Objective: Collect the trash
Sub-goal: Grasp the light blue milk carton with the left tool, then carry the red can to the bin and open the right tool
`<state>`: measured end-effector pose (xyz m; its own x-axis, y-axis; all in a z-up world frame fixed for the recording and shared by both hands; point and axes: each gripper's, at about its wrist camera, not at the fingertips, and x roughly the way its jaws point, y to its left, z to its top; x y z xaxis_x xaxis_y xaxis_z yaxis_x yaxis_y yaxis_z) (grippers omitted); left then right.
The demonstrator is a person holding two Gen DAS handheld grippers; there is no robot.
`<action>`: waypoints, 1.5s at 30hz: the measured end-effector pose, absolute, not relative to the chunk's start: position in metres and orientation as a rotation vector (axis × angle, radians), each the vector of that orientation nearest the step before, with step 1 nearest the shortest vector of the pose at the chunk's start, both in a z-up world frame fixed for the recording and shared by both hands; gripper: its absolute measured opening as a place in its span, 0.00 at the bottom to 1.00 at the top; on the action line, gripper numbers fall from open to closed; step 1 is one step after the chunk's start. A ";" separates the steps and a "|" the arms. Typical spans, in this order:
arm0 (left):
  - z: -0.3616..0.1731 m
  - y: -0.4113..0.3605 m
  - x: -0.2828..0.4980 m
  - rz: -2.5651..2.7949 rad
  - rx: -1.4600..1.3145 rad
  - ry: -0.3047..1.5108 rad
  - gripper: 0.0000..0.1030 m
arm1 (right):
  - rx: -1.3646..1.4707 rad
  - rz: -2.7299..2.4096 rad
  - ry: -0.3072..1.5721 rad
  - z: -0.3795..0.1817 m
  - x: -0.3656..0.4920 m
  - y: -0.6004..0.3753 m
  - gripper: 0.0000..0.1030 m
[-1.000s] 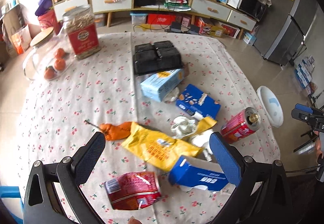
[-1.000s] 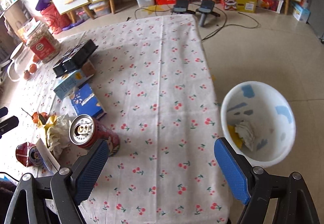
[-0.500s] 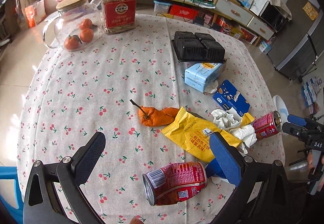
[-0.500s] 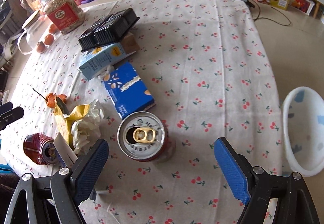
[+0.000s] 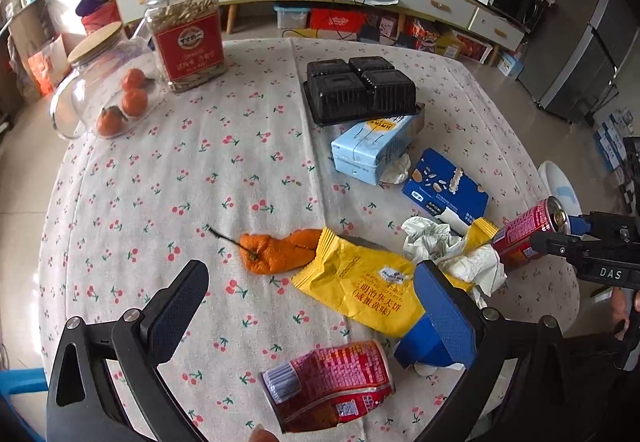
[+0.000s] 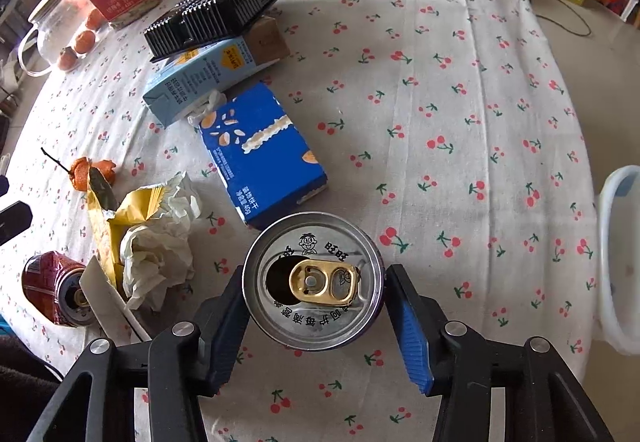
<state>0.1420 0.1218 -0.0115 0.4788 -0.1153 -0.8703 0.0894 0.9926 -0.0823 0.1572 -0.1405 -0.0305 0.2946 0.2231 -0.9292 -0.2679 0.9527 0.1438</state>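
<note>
My right gripper [image 6: 314,306] is shut on an upright red drink can [image 6: 314,278] with its open silver top facing the camera; the can also shows in the left wrist view [image 5: 524,232]. My left gripper [image 5: 316,306] is open above a crushed red can [image 5: 332,382] lying on its side, seen too in the right wrist view [image 6: 54,288]. A yellow snack wrapper [image 5: 364,286], crumpled tissue [image 6: 156,254], an orange peel [image 5: 276,252], a dark blue box [image 6: 260,150] and a light blue carton [image 5: 370,148] lie on the cherry-print tablecloth [image 6: 460,102].
A white bin [image 6: 620,258] stands on the floor past the table's right edge. A black plastic tray [image 5: 360,88], a red-labelled jar [image 5: 186,38] and a glass jar with oranges [image 5: 108,90] stand at the back. A small blue carton [image 5: 424,350] lies behind my left gripper's right finger.
My right gripper moved in on the upright red can and shut on it. My left gripper stayed open and shifted slightly over the crushed can.
</note>
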 end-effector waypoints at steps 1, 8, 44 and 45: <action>-0.011 0.116 0.148 -0.140 -0.005 1.056 1.00 | -0.034 0.328 1.220 -0.027 0.157 -0.143 0.56; -0.029 0.084 0.203 -0.229 0.041 1.054 0.95 | 0.037 0.293 1.152 -0.004 0.164 -0.171 0.56; -0.028 0.086 0.193 -0.266 -0.217 1.157 0.51 | 0.188 0.139 1.095 0.013 0.165 -0.267 0.56; -0.025 0.086 0.188 -0.273 -0.221 1.151 0.51 | 0.190 0.137 1.091 0.013 0.164 -0.269 0.56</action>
<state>0.1878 0.0860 -0.0251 0.3807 -0.3238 -0.8662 0.0991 0.9456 -0.3099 0.1644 -0.2685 0.0134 0.4559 0.2035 -0.8664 -0.0169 0.9753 0.2202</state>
